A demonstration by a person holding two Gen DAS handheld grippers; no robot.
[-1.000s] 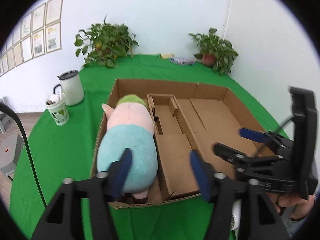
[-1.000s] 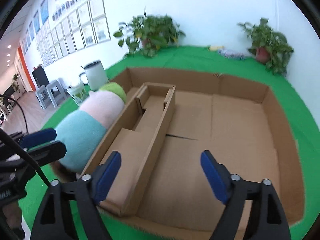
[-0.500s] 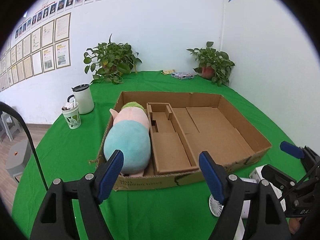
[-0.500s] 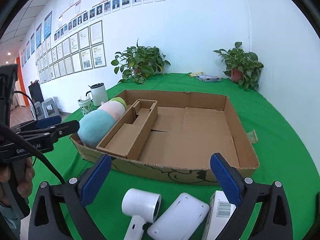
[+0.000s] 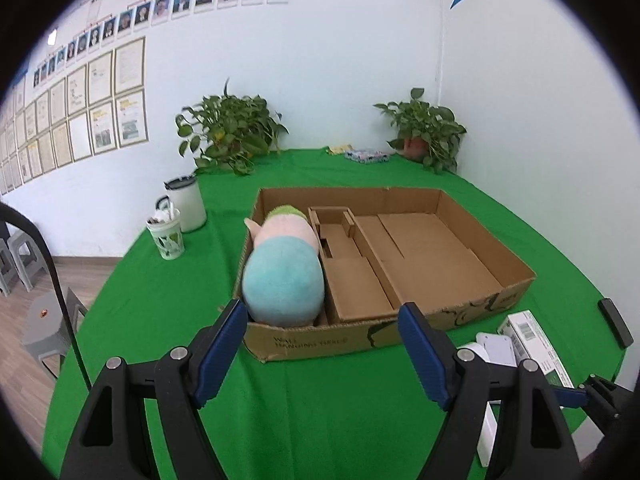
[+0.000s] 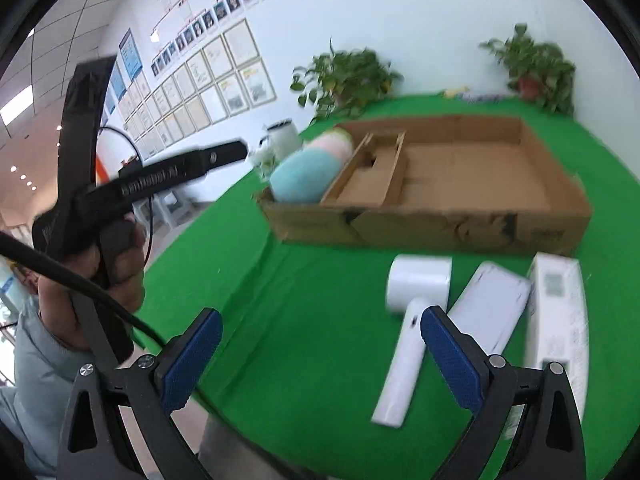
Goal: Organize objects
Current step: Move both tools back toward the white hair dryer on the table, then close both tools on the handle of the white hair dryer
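A shallow cardboard box (image 5: 312, 342) (image 6: 448, 232) stands on the green table. A plush pig (image 5: 286, 272) (image 6: 308, 168) in blue, pink and green lies in its left compartment. A white hair dryer (image 6: 412, 312), a flat white device (image 6: 494, 312) and a white carton (image 6: 556, 320) (image 5: 532, 336) lie on the cloth in front of the box. My left gripper (image 5: 322, 350) is open and empty, held above the table short of the box. My right gripper (image 6: 318, 354) is open and empty, just short of the hair dryer.
A white jug (image 5: 186, 204) and a paper cup (image 5: 166, 238) stand left of the box. Two potted plants (image 5: 230, 136) (image 5: 426, 130) stand at the table's back. The left hand and its gripper handle (image 6: 120, 200) fill the left of the right wrist view.
Both grippers have pulled back from over the box to in front of it. The right gripper swung right and down toward the white items on the cloth.
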